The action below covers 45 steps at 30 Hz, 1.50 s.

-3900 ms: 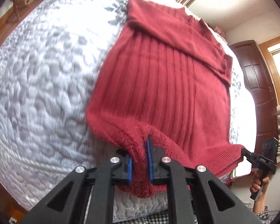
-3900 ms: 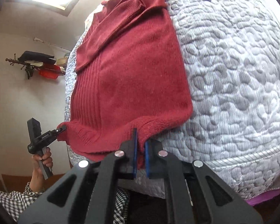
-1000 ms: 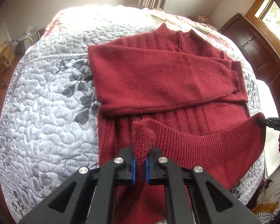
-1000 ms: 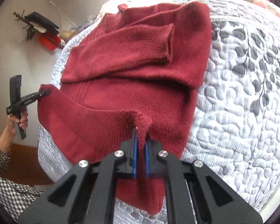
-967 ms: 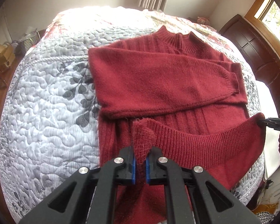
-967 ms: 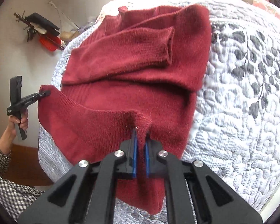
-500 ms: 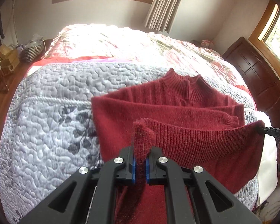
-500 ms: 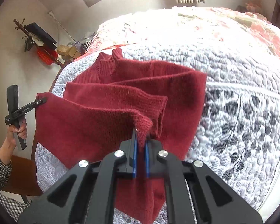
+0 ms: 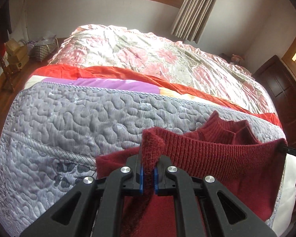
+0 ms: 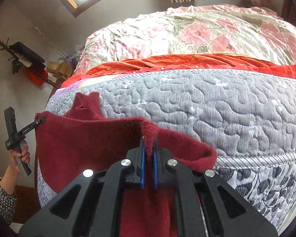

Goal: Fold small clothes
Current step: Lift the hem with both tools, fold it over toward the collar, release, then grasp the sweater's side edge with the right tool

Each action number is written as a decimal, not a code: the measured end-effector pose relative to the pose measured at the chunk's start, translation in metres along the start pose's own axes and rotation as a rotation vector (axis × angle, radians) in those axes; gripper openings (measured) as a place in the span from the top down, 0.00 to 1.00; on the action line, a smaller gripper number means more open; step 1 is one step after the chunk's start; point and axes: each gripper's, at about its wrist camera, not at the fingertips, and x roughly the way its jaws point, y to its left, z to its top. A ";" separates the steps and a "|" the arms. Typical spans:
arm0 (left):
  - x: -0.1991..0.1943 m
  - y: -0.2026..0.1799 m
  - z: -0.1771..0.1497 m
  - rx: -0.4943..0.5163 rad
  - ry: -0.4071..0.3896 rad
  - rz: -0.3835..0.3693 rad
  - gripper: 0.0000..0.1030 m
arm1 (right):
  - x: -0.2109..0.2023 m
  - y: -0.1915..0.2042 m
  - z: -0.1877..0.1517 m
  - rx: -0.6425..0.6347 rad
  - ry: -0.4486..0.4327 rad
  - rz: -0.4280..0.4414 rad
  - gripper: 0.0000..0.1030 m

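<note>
A dark red knitted sweater (image 9: 217, 158) lies on a grey quilted bedspread (image 9: 69, 122). Its ribbed hem is lifted and stretched taut between both grippers, above the sweater's upper part. My left gripper (image 9: 147, 172) is shut on one hem corner. My right gripper (image 10: 148, 170) is shut on the other hem corner, and its tip (image 9: 290, 150) shows at the right edge of the left wrist view. The sweater's collar (image 9: 227, 129) peeks out just beyond the raised hem; in the right wrist view the collar (image 10: 86, 104) sits at the left. The sleeves are hidden behind the hem.
Beyond the bedspread lie an orange-red blanket (image 9: 128, 73) and a pink floral duvet (image 9: 148, 47). A dark wooden door (image 9: 286, 98) stands right of the bed. A person's hand (image 10: 19, 156) with a checked sleeve holds the left gripper's handle. Boxes and a basket (image 9: 41, 47) sit on the floor at left.
Both grippers have carried the hem up and forward over the folded sleeves toward the collar. The sweater's lower half now hangs doubled over its upper half.
</note>
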 end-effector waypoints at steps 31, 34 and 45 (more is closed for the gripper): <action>-0.046 0.027 -0.170 -0.070 0.267 -0.030 0.34 | -0.017 -0.001 -0.203 0.111 0.190 0.055 0.58; -0.040 0.017 -0.177 -0.037 0.277 0.004 0.58 | -0.009 -0.004 -0.205 0.125 0.209 0.079 0.83; -0.063 0.020 -0.177 0.027 0.268 -0.025 0.87 | -0.034 0.004 -0.209 0.063 0.201 0.048 0.92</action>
